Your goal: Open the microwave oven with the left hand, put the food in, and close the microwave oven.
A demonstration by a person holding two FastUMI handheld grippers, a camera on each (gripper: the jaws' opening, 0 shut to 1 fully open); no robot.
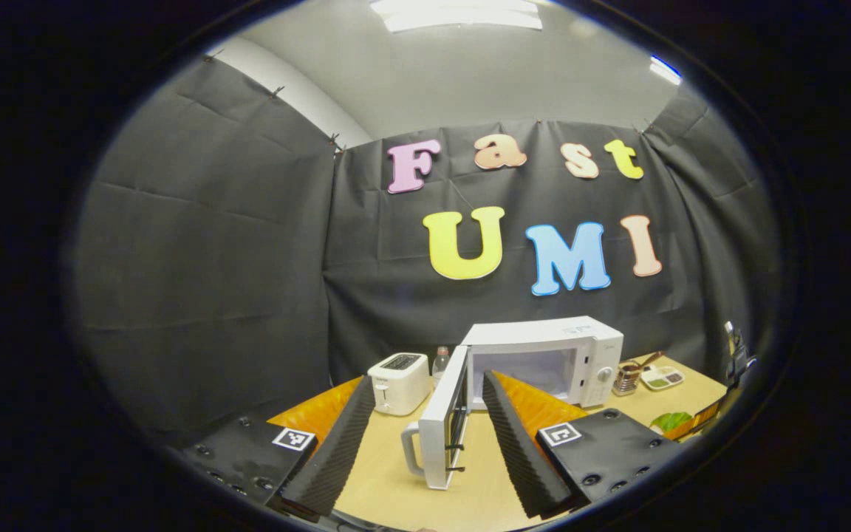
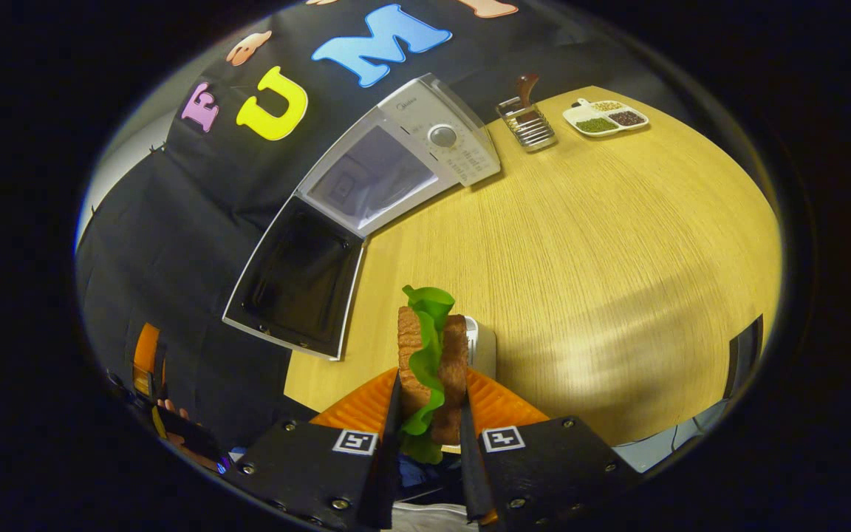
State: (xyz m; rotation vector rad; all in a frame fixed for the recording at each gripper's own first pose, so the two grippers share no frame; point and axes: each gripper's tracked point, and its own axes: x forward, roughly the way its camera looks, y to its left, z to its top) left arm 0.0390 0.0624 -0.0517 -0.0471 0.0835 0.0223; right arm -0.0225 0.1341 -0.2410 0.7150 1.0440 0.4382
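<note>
A white microwave oven [image 1: 544, 358] stands at the back of the wooden table with its door [image 1: 442, 428] swung wide open toward me. My left gripper [image 1: 425, 414] is open, its fingers on either side of the door's edge without touching it. In the right gripper view the microwave oven [image 2: 403, 159] shows with its dark door [image 2: 296, 277] hanging open. My right gripper [image 2: 429, 391] is shut on a sandwich [image 2: 431, 355] of two brown slices with green lettuce, held above the table's near edge.
A white toaster [image 1: 398, 382] and a small bottle [image 1: 440, 362] stand left of the microwave. To its right are a wire holder [image 2: 529, 122] and a white divided dish [image 2: 605, 116] of grains. A small white object [image 2: 482, 343] lies under the sandwich.
</note>
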